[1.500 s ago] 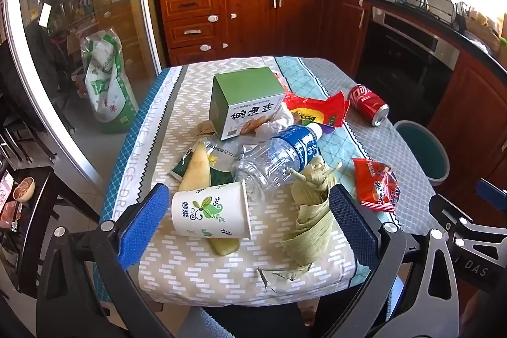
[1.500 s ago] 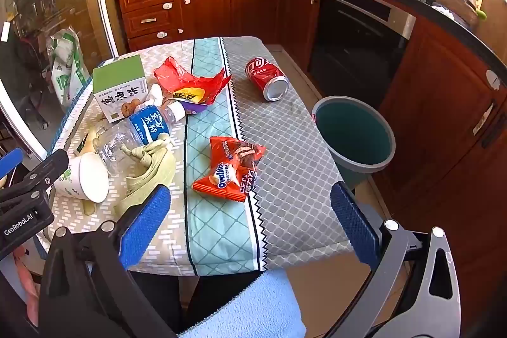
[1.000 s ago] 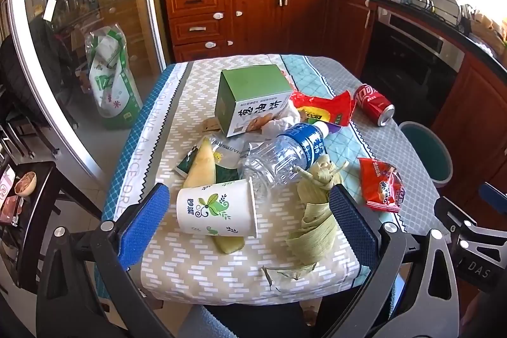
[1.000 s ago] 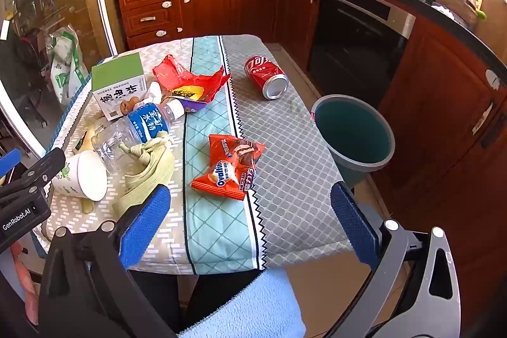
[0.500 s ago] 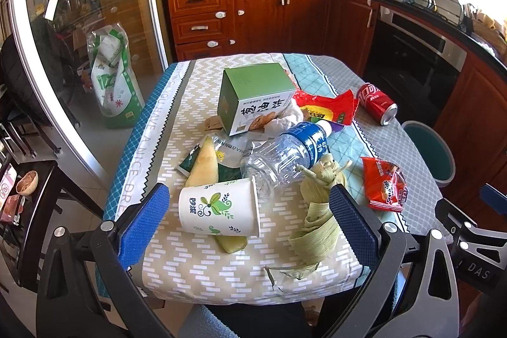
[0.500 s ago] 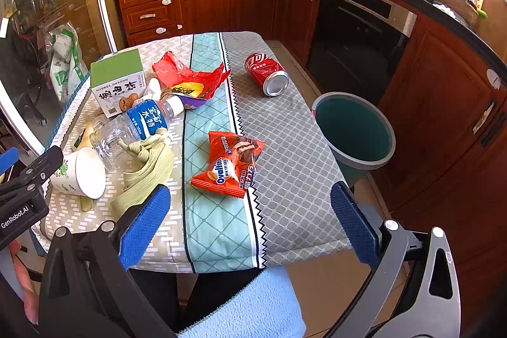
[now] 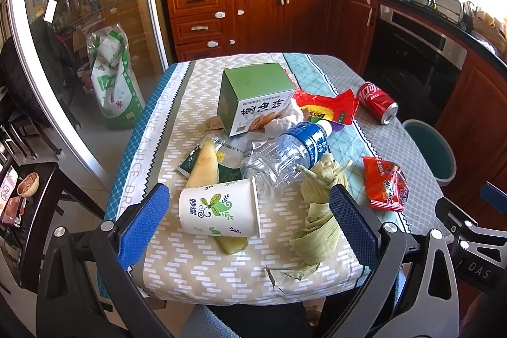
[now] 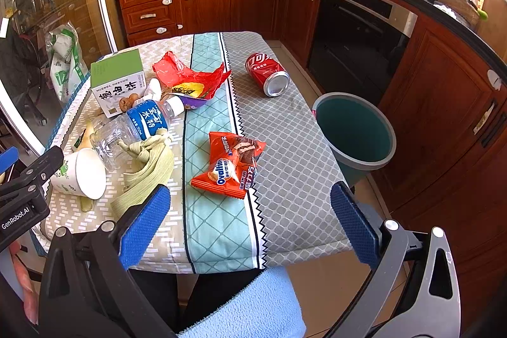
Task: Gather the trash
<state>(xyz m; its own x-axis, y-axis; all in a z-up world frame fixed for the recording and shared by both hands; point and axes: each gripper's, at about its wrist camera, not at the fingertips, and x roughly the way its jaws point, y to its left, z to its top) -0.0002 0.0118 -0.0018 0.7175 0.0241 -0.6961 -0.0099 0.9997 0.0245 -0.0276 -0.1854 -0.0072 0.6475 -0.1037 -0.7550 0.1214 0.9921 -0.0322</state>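
On the table (image 7: 164, 255), trash clusters around the bottle (image 7: 285, 152): the cup (image 7: 218, 211) lies on its side just left of its base, the green box (image 7: 253, 97) behind it, leaf wrappers (image 7: 317, 211) against its right, then the Ovaltine pack (image 8: 229, 167) and can (image 8: 267, 73). The bin (image 8: 355, 129) stands right of the table. The left gripper (image 7: 250, 227) gapes, empty, before the cup; the right gripper (image 8: 250, 222) hangs equally wide and empty over the near edge.

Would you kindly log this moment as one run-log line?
left gripper: open, before paper cup | right gripper: open, before Ovaltine packet | bin: no trash visible
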